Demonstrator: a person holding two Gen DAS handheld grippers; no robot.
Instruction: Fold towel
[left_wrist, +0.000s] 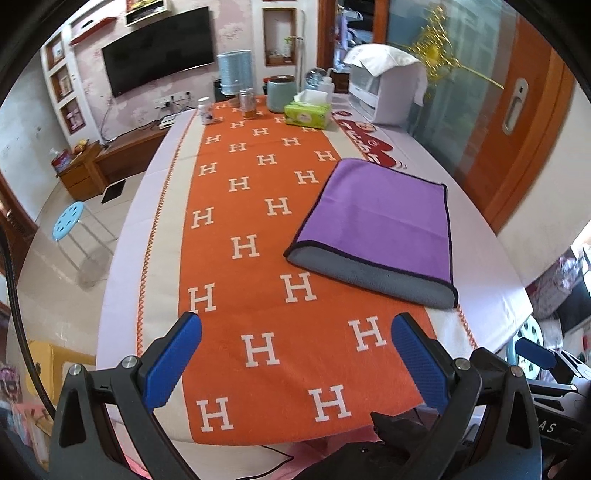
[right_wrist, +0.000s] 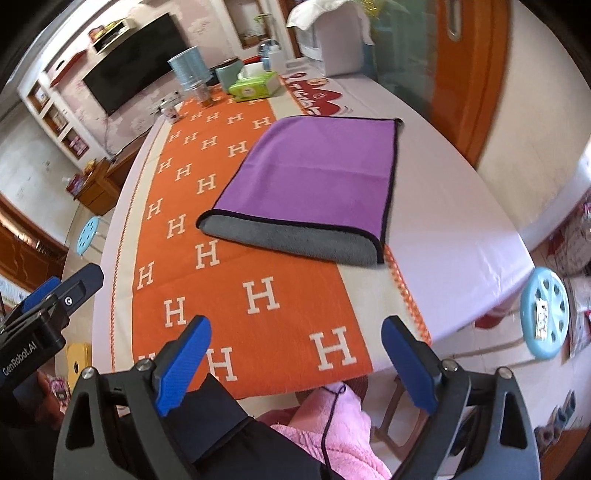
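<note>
While both tools hang above the near table edge, the left gripper (left_wrist: 295, 326) and right gripper (right_wrist: 295, 330) gape wide, gripping nothing. Beyond them the purple towel (left_wrist: 376, 218) lies folded on the orange runner (left_wrist: 258, 258), its grey underside showing along the near edge, well apart from both.

This is a home living and dining room. A black flat television (left_wrist: 159, 48) hangs on the wall. A green tissue pack (left_wrist: 307, 114) and a pale green rice cooker (left_wrist: 280, 94) stand on the tabletop (left_wrist: 476, 236).
</note>
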